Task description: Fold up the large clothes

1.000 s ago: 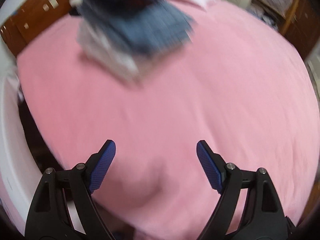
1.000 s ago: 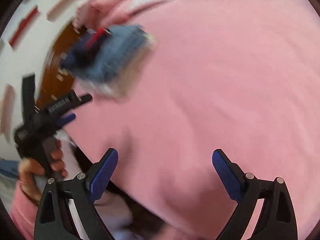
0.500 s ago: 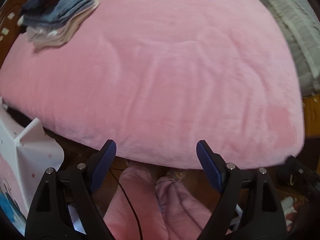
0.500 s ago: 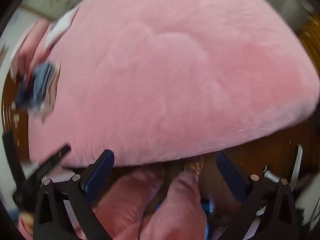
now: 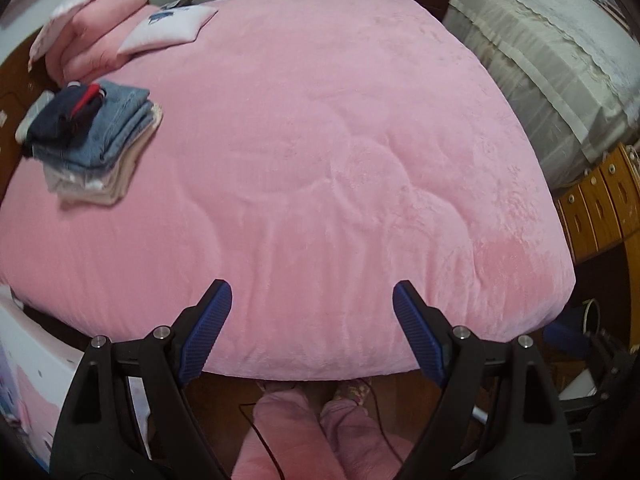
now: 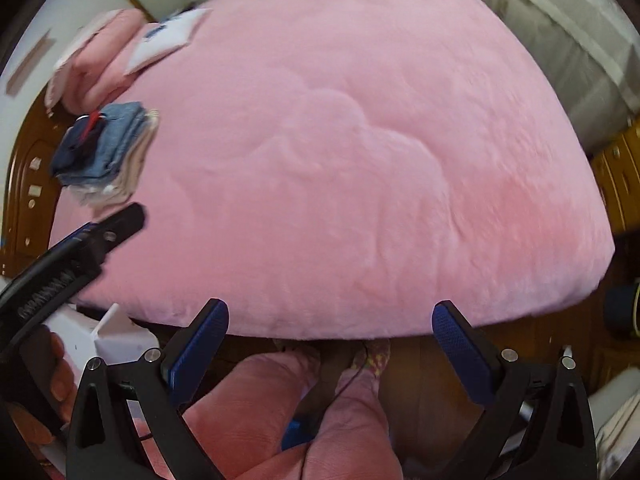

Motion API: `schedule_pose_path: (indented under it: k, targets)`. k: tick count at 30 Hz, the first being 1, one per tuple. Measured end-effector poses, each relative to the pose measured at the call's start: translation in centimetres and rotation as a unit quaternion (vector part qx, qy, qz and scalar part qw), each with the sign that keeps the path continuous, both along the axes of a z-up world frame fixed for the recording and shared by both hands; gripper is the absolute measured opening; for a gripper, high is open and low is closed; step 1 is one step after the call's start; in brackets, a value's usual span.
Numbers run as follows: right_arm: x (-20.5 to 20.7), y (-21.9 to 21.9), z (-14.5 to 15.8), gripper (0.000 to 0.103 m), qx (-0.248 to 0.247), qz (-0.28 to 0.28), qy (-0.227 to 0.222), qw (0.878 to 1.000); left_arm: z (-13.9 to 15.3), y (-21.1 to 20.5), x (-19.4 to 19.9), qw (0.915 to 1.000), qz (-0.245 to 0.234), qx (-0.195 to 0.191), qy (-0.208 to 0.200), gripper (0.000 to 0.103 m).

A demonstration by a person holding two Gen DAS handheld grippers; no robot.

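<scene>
Both grippers, left gripper (image 5: pixel 312 320) and right gripper (image 6: pixel 330 332), point down over the bed's (image 5: pixel 320 140) near edge, jaws wide apart and empty. The folded clothes (image 5: pixel 88 136) sit stacked on the bed's far left side.

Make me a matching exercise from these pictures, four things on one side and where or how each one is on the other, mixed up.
1. stack of folded clothes
2. white pillow
3. left gripper
4. navy garment

A. open, nothing between its fingers
B. top of the stack
C. near the bed's left edge
D. far end of the pink blanket

Pairs: 1-C, 2-D, 3-A, 4-B
</scene>
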State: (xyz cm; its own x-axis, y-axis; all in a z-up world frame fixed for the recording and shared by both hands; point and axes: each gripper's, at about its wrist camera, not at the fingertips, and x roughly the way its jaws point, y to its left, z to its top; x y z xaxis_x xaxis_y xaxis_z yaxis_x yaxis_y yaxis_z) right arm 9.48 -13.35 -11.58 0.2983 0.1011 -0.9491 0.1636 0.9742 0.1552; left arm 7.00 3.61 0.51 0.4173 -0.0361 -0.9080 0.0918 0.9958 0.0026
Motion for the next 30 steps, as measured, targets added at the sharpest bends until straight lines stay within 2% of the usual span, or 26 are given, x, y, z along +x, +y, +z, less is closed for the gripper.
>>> schedule_pose_path:
  k: [3, 6, 8, 14, 18, 21, 25, 30]
  targets:
    - [0.5, 1.1, 2.5, 0.103, -0.014, 0.016, -0.022, 1.000, 1.3, 0.5, -0.3, 0.9999, 0.009, 0.004, 0.000, 0.081]
    - [0.7, 1.5, 5.0, 0.103, -0.017, 0.011, -0.034, 0.999, 2.7, 0.8, -1.0, 0.9996, 0.022, 0.015, -0.003, 0.081]
    - [0.5, 1.7, 6.5, 0.103, -0.035, 0.003, -0.047, 0.998, 3.5, 0.8, -1.8, 0.9992, 0.029, 0.024, -0.016, 0.081]
    - [-0.8, 2.2, 9.5, 0.103, -0.059, -0.009, -0.066, 0.996, 3.7, -0.2, -4.7, 0.9978, 0.032, 0.049, -0.030, 0.081]
    - [-1.5, 2.4, 9.8, 0.103, -0.066, -0.003, -0.062, 0.996, 3.7, -1.2, -6.4, 0.9973, 0.031, 0.054, -0.039, 0.081]
    - [-1.9, 2.2, 9.5, 0.103, -0.075, -0.003, -0.070, 0.995, 3.9, -0.8, -7.3, 0.9968, 0.042, 0.043, -0.052, 0.081]
    - [-3.0, 2.5, 10.1, 0.103, -0.093, 0.003, -0.076, 0.993, 3.7, 0.3, -7.7, 0.9967, 0.067, 0.019, -0.041, 0.082]
    - [-3.8, 2.8, 10.9, 0.103, -0.108, 0.013, -0.082, 0.991, 3.7, 0.6, -7.5, 0.9966, 0.072, 0.008, -0.039, 0.084]
